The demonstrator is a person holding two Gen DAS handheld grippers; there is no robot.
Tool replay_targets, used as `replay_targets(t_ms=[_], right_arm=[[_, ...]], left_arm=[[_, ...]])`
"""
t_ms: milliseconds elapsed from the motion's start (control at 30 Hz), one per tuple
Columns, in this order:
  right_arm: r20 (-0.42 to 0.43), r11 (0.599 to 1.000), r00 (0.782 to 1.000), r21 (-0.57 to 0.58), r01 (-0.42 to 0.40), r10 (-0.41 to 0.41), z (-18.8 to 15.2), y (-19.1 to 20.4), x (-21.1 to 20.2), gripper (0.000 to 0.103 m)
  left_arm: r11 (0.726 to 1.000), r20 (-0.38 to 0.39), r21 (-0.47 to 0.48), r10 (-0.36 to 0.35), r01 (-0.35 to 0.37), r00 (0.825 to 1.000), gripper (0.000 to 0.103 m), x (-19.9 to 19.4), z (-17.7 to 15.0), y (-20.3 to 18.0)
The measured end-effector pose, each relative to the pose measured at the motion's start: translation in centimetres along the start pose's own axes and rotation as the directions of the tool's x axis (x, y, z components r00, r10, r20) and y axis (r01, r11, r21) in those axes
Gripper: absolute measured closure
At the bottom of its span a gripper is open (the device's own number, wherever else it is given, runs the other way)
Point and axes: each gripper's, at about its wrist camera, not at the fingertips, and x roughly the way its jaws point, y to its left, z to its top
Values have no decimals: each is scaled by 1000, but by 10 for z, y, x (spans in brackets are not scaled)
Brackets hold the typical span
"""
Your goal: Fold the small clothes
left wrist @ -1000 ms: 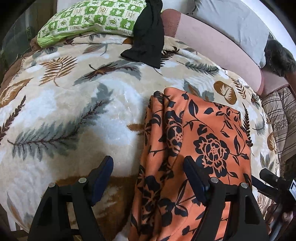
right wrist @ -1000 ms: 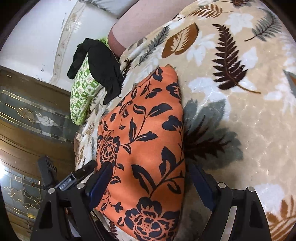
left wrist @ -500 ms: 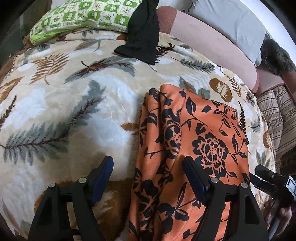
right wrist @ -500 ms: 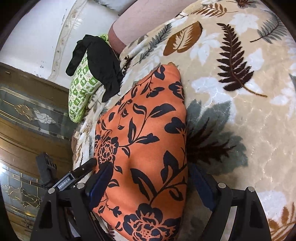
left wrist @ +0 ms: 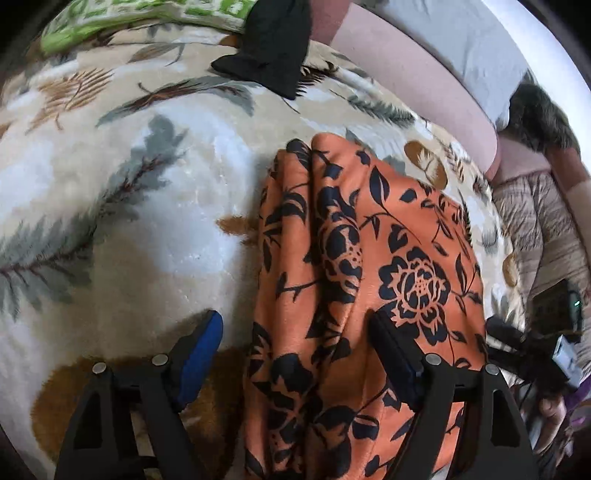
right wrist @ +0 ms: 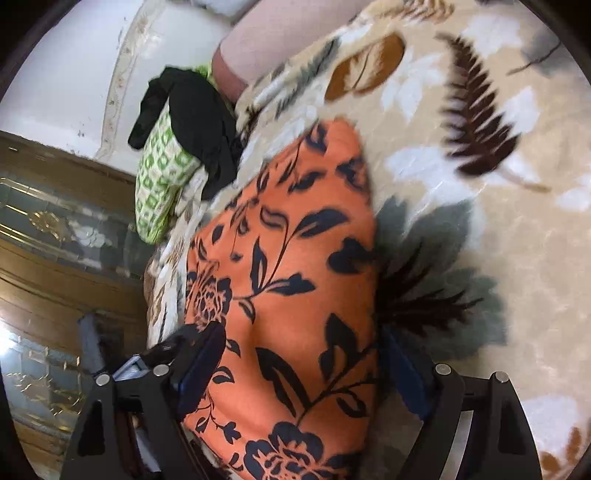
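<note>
Two grippers, left (left wrist: 295, 354) and right (right wrist: 303, 369), hang spread wide over the orange cloth (left wrist: 362, 295) on the blanket (left wrist: 129, 206), grasping nothing.

Bed covered by a plush cream blanket (left wrist: 155, 206) printed with grey, brown and white fern leaves. At its head, a long dusty-pink bolster (left wrist: 410, 70) lies beneath a pale grey pillow (left wrist: 458, 33); a green-and-white patterned pillow (right wrist: 159, 184) sits at one corner with a limp black cloth (right wrist: 199, 122) draped over it. Behind: white wall (right wrist: 74, 70) with ornate moulding, and dark wooden cabinetry (right wrist: 55, 280) with gilt-decorated glass panels catching bright light.
</note>
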Motion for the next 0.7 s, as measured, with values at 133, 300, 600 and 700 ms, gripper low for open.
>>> replay_targets(t_ms=[133, 300, 600, 700], right_arm=[[-24, 1000, 1000, -8, -1, 1, -2, 1, 10, 16], [-25, 1000, 1000, -2, -1, 1, -1, 0, 11, 16], [-12, 1000, 1000, 7, 6, -6, 0, 1, 18, 15], [-13, 1000, 1000, 14, -8, 8, 0, -2, 18, 14]], left_arm=[[999, -2, 25, 20, -20, 1000, 21, -1, -1, -5], [1000, 4, 13, 18, -18, 1000, 21, 1, -1, -5], [1000, 8, 23, 3, -3, 1000, 20, 2, -2, -2], [1000, 8, 25, 0, 0, 1000, 20, 2, -2, -2]])
